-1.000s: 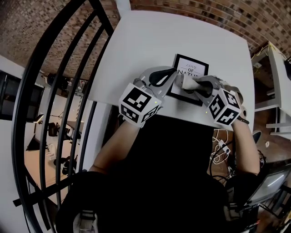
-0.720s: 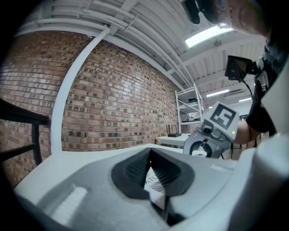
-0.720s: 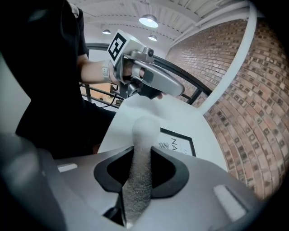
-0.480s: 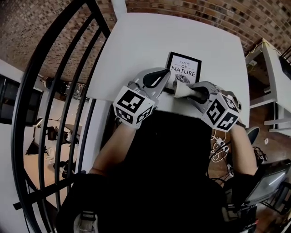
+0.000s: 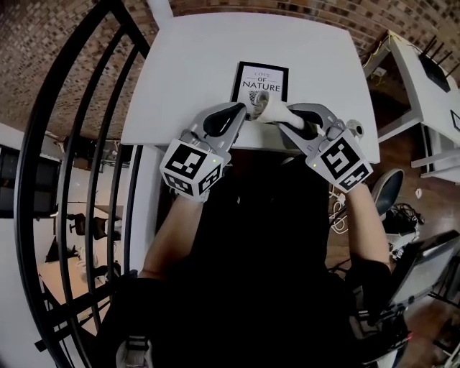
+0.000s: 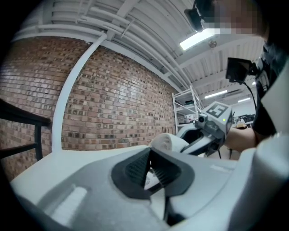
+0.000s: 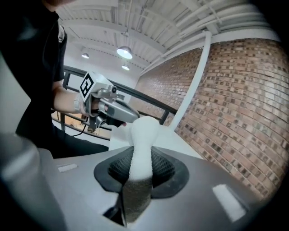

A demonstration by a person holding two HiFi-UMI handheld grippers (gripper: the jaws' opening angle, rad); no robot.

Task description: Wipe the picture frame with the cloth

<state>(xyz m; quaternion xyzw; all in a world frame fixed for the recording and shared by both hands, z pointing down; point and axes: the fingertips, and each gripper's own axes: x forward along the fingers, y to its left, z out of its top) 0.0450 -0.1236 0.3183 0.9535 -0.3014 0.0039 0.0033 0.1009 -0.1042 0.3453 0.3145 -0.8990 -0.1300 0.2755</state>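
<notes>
A black picture frame (image 5: 261, 77) with a "NATURE" print lies on the white table (image 5: 194, 65). Its near edge is hidden behind my grippers. My left gripper (image 5: 245, 111) is at the frame's near left corner. In the left gripper view, this left gripper (image 6: 151, 155) has its pads closed on a thin white and black edge, which looks like the frame's rim. My right gripper (image 5: 287, 119) is shut on a rolled white cloth (image 5: 267, 108). The cloth's free end rests over the frame's lower part. In the right gripper view the cloth (image 7: 143, 135) sticks out past the pads toward the left gripper (image 7: 118, 113).
A black metal railing (image 5: 72, 144) curves along the left of the table. A brick wall (image 5: 316, 14) backs the table. Another white table (image 5: 424, 72) stands to the right, with an office chair (image 5: 388, 190) and cables on the floor near it.
Both grippers have moved farther in over the table. The frame has turned from askew to square and slid away from the front edge. The cloth end now lies on the frame's lower part.
</notes>
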